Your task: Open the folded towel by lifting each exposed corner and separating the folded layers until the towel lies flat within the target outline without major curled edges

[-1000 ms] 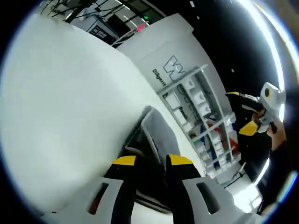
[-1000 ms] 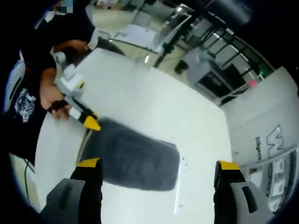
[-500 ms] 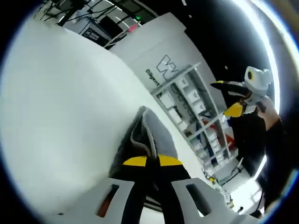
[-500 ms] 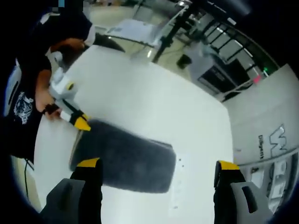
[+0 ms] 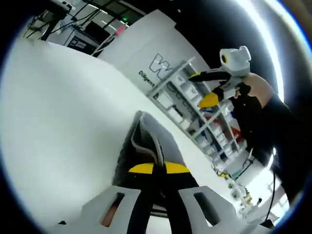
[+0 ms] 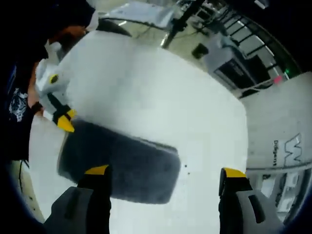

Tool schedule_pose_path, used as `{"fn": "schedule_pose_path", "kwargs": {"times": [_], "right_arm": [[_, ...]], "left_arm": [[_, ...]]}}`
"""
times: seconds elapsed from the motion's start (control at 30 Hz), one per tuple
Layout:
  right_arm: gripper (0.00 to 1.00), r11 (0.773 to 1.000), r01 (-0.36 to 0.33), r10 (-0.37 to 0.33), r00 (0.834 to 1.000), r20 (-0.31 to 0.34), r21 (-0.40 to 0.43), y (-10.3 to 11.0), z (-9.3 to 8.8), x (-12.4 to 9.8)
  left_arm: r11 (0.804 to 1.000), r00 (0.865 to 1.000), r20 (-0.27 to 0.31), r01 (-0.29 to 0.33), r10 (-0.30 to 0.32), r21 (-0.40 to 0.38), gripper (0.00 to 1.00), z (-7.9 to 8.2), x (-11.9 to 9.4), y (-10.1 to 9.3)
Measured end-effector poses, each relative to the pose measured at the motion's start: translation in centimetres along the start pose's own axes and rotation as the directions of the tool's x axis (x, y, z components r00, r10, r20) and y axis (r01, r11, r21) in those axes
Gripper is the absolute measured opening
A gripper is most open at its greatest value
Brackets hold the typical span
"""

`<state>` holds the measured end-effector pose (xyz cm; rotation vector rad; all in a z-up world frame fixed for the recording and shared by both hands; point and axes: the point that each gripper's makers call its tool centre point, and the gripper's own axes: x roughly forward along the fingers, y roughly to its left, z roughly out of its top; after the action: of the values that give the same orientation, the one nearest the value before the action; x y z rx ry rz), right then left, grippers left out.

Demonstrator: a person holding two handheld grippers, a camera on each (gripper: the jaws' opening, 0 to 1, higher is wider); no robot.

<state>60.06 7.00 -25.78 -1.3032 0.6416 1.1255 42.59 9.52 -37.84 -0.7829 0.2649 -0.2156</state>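
The grey towel (image 6: 122,161) lies folded on the white table (image 6: 146,83). In the right gripper view my left gripper (image 6: 63,122) is at the towel's left corner, yellow tip touching the cloth. In the left gripper view its jaws (image 5: 158,168) are shut on the towel's near edge, and the towel's layers (image 5: 146,141) rise a little in front of them. My right gripper (image 6: 165,171) hangs above the towel with jaws wide open and nothing between them. It also shows in the left gripper view, the right gripper (image 5: 204,88) held in the air at the upper right.
The person (image 5: 265,122) holding the grippers stands at the table's edge in dark clothes. A shelf of small bins (image 5: 195,114) and a white lettered panel (image 5: 161,63) stand beyond the table. Dark machinery (image 6: 229,68) stands past the far edge.
My left gripper, open a second ago, has shut on the towel's edge and raised it slightly. The right gripper has stayed open and shifted higher above the table.
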Motion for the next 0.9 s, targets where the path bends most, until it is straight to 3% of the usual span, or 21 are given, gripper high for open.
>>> {"fn": "schedule_pose_path", "kwargs": {"times": [0.03, 0.17, 0.33, 0.43, 0.47, 0.53, 0.6, 0.67, 0.73, 0.83, 0.9], "right_arm": [[0.85, 0.996, 0.019, -0.015, 0.998, -0.053, 0.083, -0.6, -0.7, 0.4], [0.74, 0.969, 0.049, -0.030, 0.996, -0.080, 0.241, -1.8, -0.3, 1.2], [0.76, 0.971, 0.051, -0.041, 0.998, -0.049, 0.236, -2.2, 1.3, 1.6], [0.74, 0.966, 0.048, -0.032, 0.997, -0.068, 0.252, -2.1, 1.5, 2.6], [0.76, 0.954, 0.064, -0.040, 0.995, -0.088, 0.294, -2.3, 1.3, 3.0], [0.83, 0.889, 0.168, -0.107, 0.981, -0.162, 0.426, -3.7, 0.4, 3.8], [0.77, 0.862, 0.200, -0.131, 0.976, -0.175, 0.467, -4.6, 0.3, 4.5], [0.70, 0.812, 0.223, -0.143, 0.972, -0.187, 0.539, -5.2, 0.2, 5.1], [0.69, 0.806, 0.229, -0.140, 0.970, -0.199, 0.545, -5.3, 0.1, 5.7], [0.69, 0.785, 0.178, -0.074, 0.978, -0.196, 0.594, -4.2, 0.3, 6.6], [0.67, 0.783, 0.171, -0.060, 0.978, -0.202, 0.597, -3.8, 0.5, 7.2]], "left_arm": [[1.000, 1.000, -0.003, 0.004, -0.004, 0.009, 0.04, -0.1, 0.1, 0.0], [0.999, 1.000, -0.013, 0.015, -0.015, 0.030, 0.04, -0.2, 0.2, -0.3], [0.999, 0.999, -0.015, 0.030, -0.029, 0.029, 0.04, 0.0, 0.3, -0.5], [0.999, 0.999, -0.019, 0.039, -0.038, 0.034, 0.04, 0.1, 0.3, -0.6], [0.998, 0.999, -0.018, 0.041, -0.040, 0.040, 0.04, 0.1, 0.3, -0.6], [0.997, 0.999, -0.019, 0.048, -0.047, 0.059, 0.04, 0.1, 0.2, -0.9], [0.996, 0.998, -0.019, 0.053, -0.052, 0.069, 0.04, 0.1, 0.2, -1.0], [0.996, 0.998, -0.020, 0.055, -0.054, 0.067, 0.04, 0.1, 0.2, -1.0], [0.996, 0.998, -0.022, 0.057, -0.055, 0.065, 0.04, 0.1, 0.2, -0.9], [0.996, 0.998, -0.024, 0.060, -0.058, 0.067, 0.04, 0.1, 0.1, -0.9], [0.995, 0.998, -0.025, 0.064, -0.063, 0.071, 0.04, 0.1, 0.1, -0.9]]}}
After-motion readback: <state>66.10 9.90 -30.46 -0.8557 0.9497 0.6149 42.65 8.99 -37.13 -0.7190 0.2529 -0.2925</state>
